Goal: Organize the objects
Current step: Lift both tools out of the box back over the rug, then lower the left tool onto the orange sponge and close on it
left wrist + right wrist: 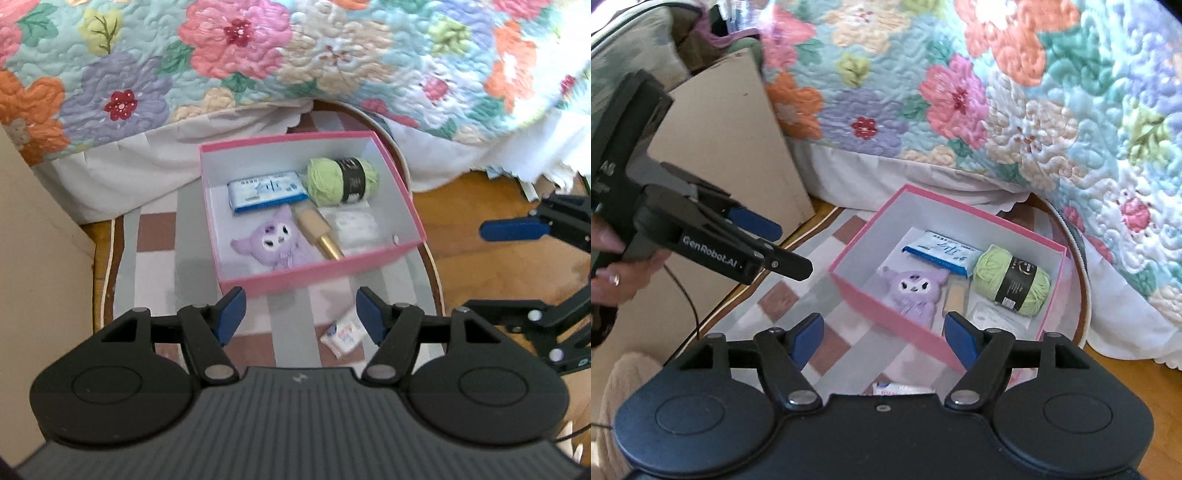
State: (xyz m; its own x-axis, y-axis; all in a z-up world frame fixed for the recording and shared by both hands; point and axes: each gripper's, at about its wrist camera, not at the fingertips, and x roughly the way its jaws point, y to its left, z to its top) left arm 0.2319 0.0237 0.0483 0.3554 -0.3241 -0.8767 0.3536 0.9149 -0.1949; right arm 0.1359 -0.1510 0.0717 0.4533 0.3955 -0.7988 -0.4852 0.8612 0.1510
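A pink box (pixel 402 188) (pixel 846 286) stands on a round table with a checked cloth (pixel 155 236) (pixel 783 299). Inside lie a green yarn ball (pixel 341 181) (pixel 1012 280), a blue-and-white tissue pack (pixel 267 192) (pixel 942 251), a purple plush toy (pixel 273 242) (pixel 916 290), a gold-and-tan tube (pixel 319 234) (pixel 955 295) and a clear white packet (pixel 356 227) (pixel 997 315). A small white sachet (pixel 343 334) (pixel 901 388) lies on the cloth in front of the box. My left gripper (pixel 301 315) (pixel 786 243) is open and empty above the sachet. My right gripper (pixel 882 341) (pixel 513 230) is open and empty at the box's near corner.
A bed with a floral quilt (pixel 258 55) (pixel 997 92) hangs close behind the table. A beige board (pixel 731 147) (pixel 33 258) stands to the left. Wooden floor (pixel 487 266) shows to the right of the table.
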